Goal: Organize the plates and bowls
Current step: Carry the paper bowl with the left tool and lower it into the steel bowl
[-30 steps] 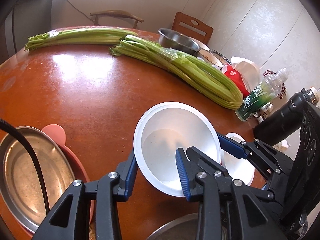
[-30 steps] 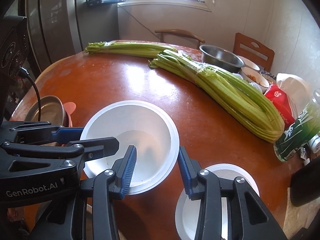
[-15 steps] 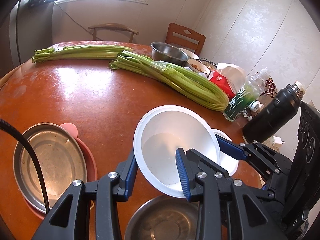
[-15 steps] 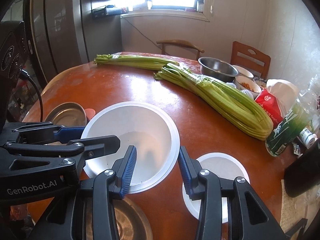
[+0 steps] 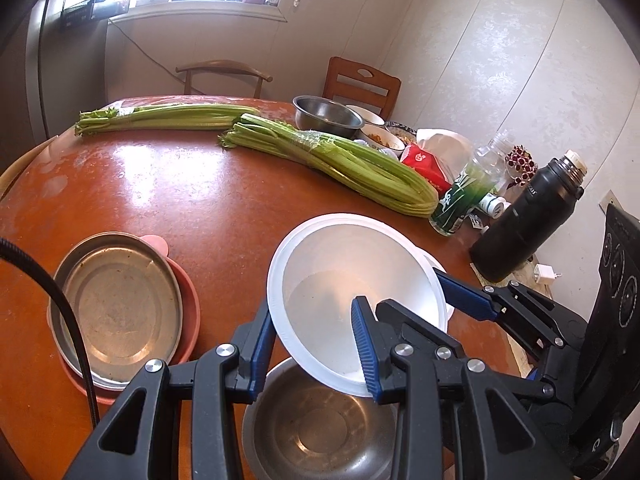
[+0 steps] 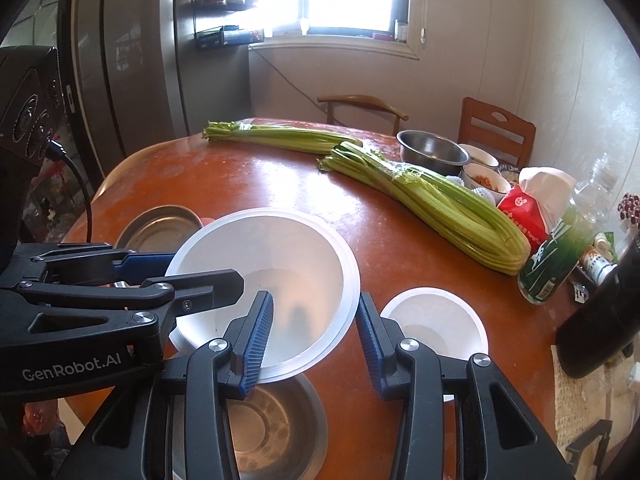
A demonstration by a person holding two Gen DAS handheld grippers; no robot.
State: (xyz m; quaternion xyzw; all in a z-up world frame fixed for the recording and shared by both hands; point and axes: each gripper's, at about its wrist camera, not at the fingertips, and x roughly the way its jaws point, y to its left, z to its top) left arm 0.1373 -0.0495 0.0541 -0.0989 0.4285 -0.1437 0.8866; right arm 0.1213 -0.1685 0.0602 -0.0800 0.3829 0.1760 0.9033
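Note:
A large white bowl (image 5: 352,280) hangs tilted above the table, and it also shows in the right wrist view (image 6: 272,264). My left gripper (image 5: 316,344) is shut on its near rim, one finger inside and one outside. My right gripper (image 6: 314,336) is shut on its opposite rim. A steel bowl (image 5: 320,432) sits on the table right below the white bowl, and it also shows in the right wrist view (image 6: 276,436). A small white bowl (image 6: 434,322) stands on the table to the right. A steel plate (image 5: 116,304) lies on a pink plate (image 5: 188,320) at the left.
Two celery bundles (image 5: 332,160) lie across the round brown table (image 5: 180,196). A steel bowl (image 5: 326,114), food bowls, a red packet, a green bottle (image 5: 464,196) and a black thermos (image 5: 528,216) crowd the far right edge. Two chairs stand behind.
Both grippers have lifted the large white bowl and drawn it back toward me. The steel bowl below it has come into fuller view, and the small white bowl is uncovered.

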